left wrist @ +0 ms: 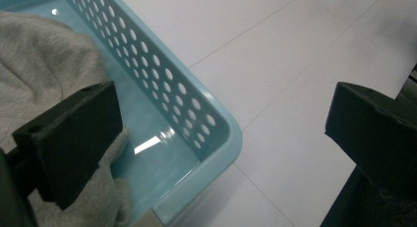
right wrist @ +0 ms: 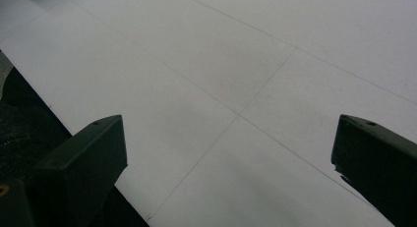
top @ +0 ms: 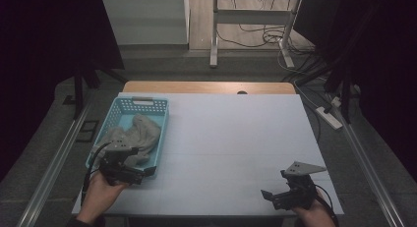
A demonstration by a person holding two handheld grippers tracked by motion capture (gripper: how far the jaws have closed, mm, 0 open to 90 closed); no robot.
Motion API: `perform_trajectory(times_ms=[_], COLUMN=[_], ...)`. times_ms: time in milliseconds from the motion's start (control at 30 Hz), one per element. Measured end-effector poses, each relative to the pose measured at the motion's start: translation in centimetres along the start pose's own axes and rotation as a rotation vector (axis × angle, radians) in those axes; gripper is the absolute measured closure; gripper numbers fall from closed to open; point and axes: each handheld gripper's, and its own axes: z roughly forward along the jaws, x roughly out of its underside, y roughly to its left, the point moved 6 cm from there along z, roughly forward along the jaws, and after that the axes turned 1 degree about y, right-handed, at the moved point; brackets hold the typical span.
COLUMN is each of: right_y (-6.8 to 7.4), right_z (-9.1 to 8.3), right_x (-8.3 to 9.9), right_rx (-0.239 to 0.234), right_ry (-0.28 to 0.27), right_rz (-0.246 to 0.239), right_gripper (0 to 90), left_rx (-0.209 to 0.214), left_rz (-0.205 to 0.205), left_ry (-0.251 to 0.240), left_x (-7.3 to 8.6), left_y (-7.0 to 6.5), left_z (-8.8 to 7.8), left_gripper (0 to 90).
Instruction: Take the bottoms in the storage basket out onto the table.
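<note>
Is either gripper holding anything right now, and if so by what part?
Nothing is held. The left gripper stands open astride the corner of the light blue perforated plastic basket, one finger over the grey crumpled cloth. The right gripper is open over the white table.

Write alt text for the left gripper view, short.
The left gripper, jaws wide open, straddles the near corner of a light blue perforated basket: one jaw sits inside over the grey cloth, the other outside above the white table.
</note>
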Motion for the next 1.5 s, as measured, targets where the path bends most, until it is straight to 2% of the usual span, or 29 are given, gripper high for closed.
perform_trajectory(times_ms=[367, 500, 733, 867, 900, 933, 967, 1000, 1033, 1100, 1200, 1367, 1500], right_y=[0.0, 0.0, 0.0, 0.0, 0.0, 0.0, 0.0, 0.0, 0.0, -0.1, -0.1, 0.0, -0.1], right_z=[0.0, 0.0, 0.0, 0.0, 0.0, 0.0, 0.0, 0.0, -0.1, -0.1, -0.1, 0.0, -0.1], right_x=[0.0, 0.0, 0.0, 0.0, 0.0, 0.0, 0.0, 0.0, 0.0, 0.0, 0.0, 0.0, 0.0], right_rx=[-0.001, 0.0, -0.003, -0.003, -0.003, -0.004, -0.004, -0.006, -0.006, -0.01, -0.009, -0.006, -0.01], right_ry=[-0.002, -0.001, -0.002, -0.002, -0.002, -0.003, -0.003, -0.008, -0.007, -0.008, -0.008, -0.008, -0.008], right_rz=[0.001, 0.002, 0.001, 0.001, 0.001, 0.0, 0.001, 0.004, 0.006, 0.014, 0.015, 0.004, 0.01], right_gripper=[0.5, 0.5, 0.5, 0.5, 0.5, 0.5, 0.5, 0.5, 0.5, 0.5, 0.5, 0.5, 0.5], left_rx=[-0.04, -0.07, -0.082, -0.094, -0.094, -0.097, -0.097, -0.111, -0.111, -0.138, -0.147, -0.198, -0.22], left_rz=[-0.02, -0.031, -0.047, -0.068, -0.068, -0.078, -0.078, -0.089, -0.089, -0.1, -0.112, -0.148, -0.17], left_ry=[0.025, 0.03, 0.035, 0.06, 0.06, 0.071, 0.071, 0.085, 0.085, 0.11, 0.124, 0.178, 0.211], left_x=[-0.9, -1.5, -2.4, -2.9, -2.9, -3.0, -3.0, -3.0, -3.0, -3.0, -2.9, -2.4, -2.0], left_y=[1.7, 2.8, 4.1, 5.6, 5.6, 6.3, 6.3, 7.0, 7.0, 8.0, 8.5, 10.4, 11.4], left_z=[0.1, 0.0, -0.1, 0.0, 0.0, 0.1, 0.1, 0.0, 0.0, 0.0, 0.1, 0.3, 0.8], left_gripper=[0.3, 0.3, 0.2, 0.1, 0.1, 0.1, 0.1, 0.1, 0.1, 0.1, 0.1, 0.0, 0.0])
